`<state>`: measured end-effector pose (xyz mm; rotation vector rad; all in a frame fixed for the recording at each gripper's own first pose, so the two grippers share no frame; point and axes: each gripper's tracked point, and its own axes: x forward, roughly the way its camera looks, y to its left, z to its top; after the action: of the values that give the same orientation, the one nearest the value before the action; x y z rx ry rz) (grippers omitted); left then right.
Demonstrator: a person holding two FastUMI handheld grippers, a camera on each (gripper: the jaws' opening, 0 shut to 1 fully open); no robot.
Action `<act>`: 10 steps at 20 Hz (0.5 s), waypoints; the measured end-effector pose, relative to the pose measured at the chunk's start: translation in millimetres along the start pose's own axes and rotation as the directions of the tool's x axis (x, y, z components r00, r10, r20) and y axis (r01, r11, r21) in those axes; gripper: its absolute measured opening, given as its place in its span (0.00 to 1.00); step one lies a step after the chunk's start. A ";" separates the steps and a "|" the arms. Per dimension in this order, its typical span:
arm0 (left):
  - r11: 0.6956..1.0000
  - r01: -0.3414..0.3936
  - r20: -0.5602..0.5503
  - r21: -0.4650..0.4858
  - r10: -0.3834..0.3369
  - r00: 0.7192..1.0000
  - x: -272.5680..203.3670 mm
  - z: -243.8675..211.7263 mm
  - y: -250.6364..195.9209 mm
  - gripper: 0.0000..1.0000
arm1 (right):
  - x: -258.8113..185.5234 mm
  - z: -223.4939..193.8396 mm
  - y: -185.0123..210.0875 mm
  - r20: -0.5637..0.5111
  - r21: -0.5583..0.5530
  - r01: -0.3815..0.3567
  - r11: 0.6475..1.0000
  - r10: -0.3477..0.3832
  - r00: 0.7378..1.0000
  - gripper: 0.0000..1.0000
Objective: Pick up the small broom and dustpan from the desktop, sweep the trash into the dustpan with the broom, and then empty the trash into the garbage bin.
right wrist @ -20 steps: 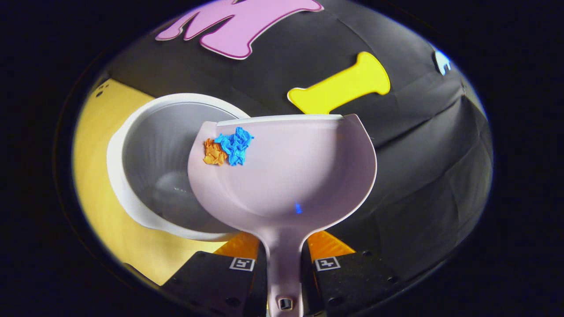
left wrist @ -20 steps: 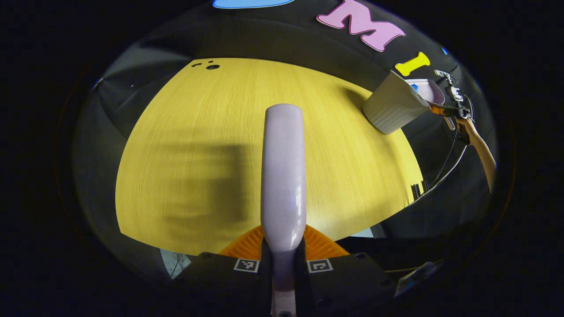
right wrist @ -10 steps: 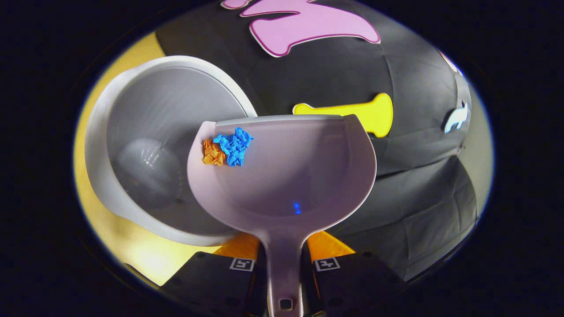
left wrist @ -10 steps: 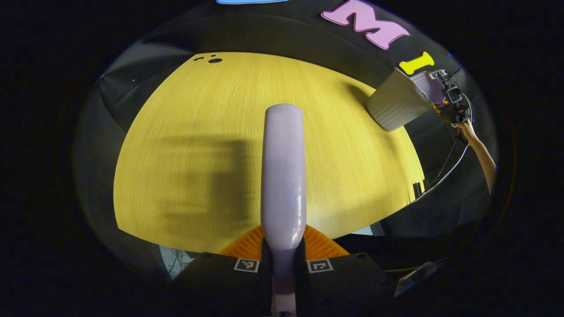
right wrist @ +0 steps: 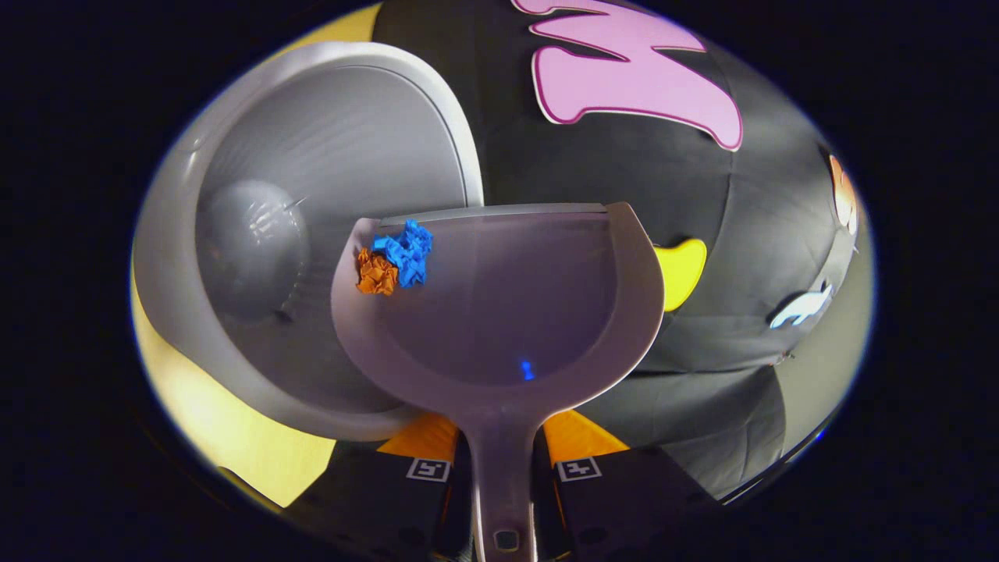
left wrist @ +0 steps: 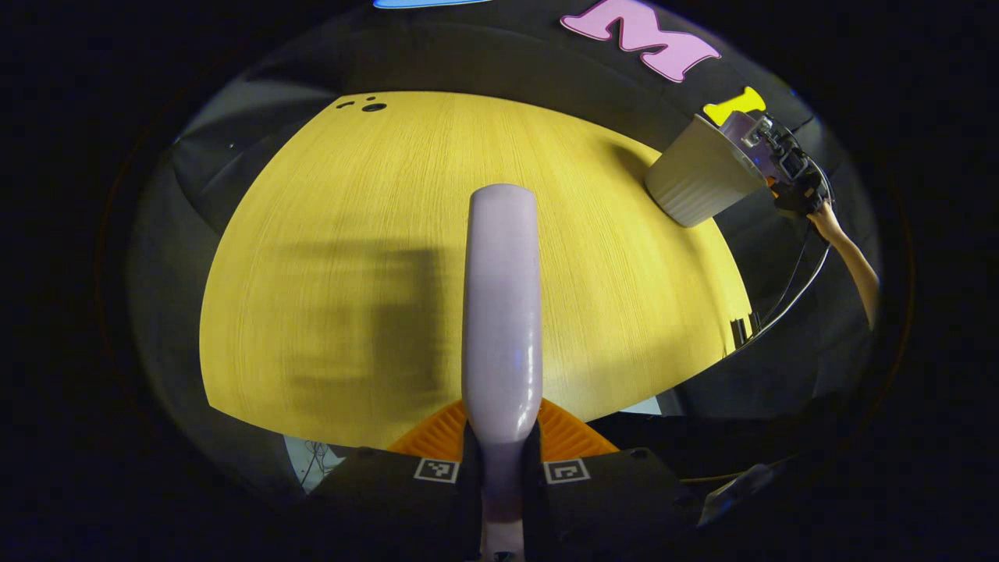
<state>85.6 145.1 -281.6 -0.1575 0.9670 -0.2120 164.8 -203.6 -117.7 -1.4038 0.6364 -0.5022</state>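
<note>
Ahead of our right gripper (right wrist: 499, 460), fingers pinching the pale lilac plastic dustpan (right wrist: 499, 312), the blue crumpled paper scrap (right wrist: 406, 254) and orange crumpled paper scrap (right wrist: 376, 273) are risking sliding past the white ribbed plastic garbage bin (right wrist: 328, 195); left gripper (left wrist: 499, 460) fingers are pinching the lilac broom handle (left wrist: 501, 304).

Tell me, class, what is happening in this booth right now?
A person holds two grippers. The right gripper is shut on the pale lilac plastic dustpan, tipped beside the open white ribbed garbage bin. A crumpled blue paper scrap and an orange one lie in the pan, not yet emptied. The left gripper grips the lilac broom handle above the yellow wooden desktop.
</note>
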 end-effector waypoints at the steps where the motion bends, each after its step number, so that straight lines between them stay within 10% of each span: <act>1: 1.000 0.002 0.002 -0.001 -0.002 1.000 0.6 -0.8 -1.8 0.25 | -0.9 -0.7 0.1 0.003 -0.008 0.002 1.000 -0.002 1.000 0.34; 10: 1.000 0.004 0.060 -0.025 -0.003 0.998 -6.1 14.7 -9.8 0.25 | -7.4 -4.8 15.8 -0.044 0.191 -0.120 0.974 0.131 0.990 0.34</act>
<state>93.3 137.6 -266.3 -0.1877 0.9099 -0.1974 155.4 -200.4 -132.8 -1.1668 0.7003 -0.4893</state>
